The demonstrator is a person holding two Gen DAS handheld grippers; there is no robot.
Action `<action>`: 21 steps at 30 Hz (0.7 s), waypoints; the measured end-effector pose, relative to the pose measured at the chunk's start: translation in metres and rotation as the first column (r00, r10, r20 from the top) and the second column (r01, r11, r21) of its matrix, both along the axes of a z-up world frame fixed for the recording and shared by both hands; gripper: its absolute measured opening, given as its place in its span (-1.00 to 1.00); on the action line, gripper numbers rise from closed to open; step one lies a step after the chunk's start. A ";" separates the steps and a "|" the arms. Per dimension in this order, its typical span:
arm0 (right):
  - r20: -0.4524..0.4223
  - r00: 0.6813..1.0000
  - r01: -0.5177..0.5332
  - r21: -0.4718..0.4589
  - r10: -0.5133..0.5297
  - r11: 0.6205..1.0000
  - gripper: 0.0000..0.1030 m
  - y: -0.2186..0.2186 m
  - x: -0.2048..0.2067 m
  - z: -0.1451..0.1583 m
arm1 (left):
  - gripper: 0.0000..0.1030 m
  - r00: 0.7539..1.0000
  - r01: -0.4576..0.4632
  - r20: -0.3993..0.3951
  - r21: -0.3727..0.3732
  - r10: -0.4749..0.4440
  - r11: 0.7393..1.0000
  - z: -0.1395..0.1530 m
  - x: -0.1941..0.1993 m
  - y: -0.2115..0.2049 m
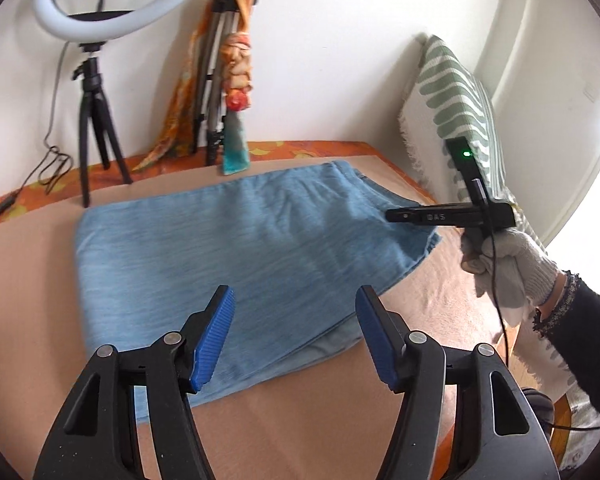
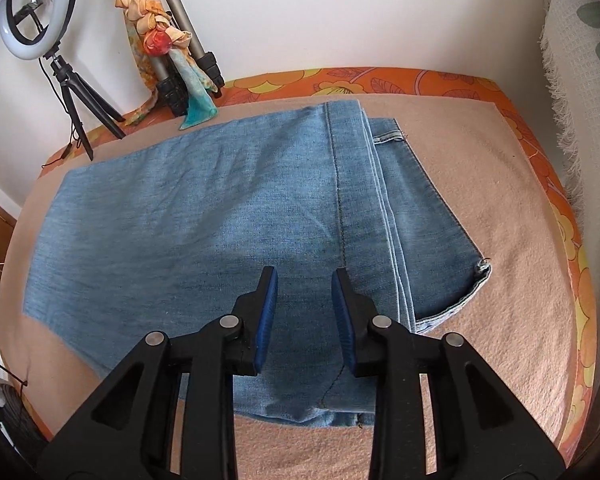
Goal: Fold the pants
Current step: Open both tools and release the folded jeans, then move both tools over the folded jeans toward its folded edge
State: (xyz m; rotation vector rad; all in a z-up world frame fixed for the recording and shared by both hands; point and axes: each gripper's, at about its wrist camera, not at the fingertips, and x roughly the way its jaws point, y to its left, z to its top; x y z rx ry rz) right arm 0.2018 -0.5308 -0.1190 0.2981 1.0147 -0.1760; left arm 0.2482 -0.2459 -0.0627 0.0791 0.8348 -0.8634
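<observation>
Light blue denim pants (image 1: pixel 228 248) lie folded in layers on a beige blanket (image 1: pixel 28 300). In the right wrist view the pants (image 2: pixel 204 208) show a stitched seam and stacked edges toward the right. My left gripper (image 1: pixel 294 300) is open above the near edge of the pants, with nothing between its blue pads. My right gripper (image 2: pixel 304 284) hovers over the middle of the pants, its jaws apart and empty. In the left wrist view the right gripper's body (image 1: pixel 452 216) appears at the right, held by a gloved hand (image 1: pixel 500 264).
A ring light on a black tripod (image 1: pixel 92 80) stands at the back left. A tripod draped with an orange scarf (image 1: pixel 228 64) leans on the wall. A green-patterned white cloth (image 1: pixel 456 92) hangs at the right. An orange flowered cover (image 2: pixel 532 128) borders the blanket.
</observation>
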 end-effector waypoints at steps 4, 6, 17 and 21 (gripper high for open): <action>0.055 0.998 -0.017 -0.028 0.019 0.999 -0.06 0.022 -0.004 0.026 | 0.21 0.994 -0.107 0.007 0.014 0.107 0.994 0.000 0.009 0.040; 0.084 0.996 -0.029 -0.032 0.032 0.999 0.02 0.035 -0.005 0.038 | 0.21 0.987 -0.157 0.026 0.024 0.156 0.987 0.001 0.013 0.053; 0.182 0.975 -0.122 -0.027 0.125 0.992 0.37 0.115 0.007 0.077 | 0.30 0.947 -0.300 0.120 -0.001 0.298 0.954 0.013 0.016 0.097; 0.199 0.967 -0.154 -0.032 0.157 0.988 0.37 0.142 0.019 0.083 | 0.30 0.942 -0.315 0.117 -0.004 0.313 0.949 0.008 0.018 0.104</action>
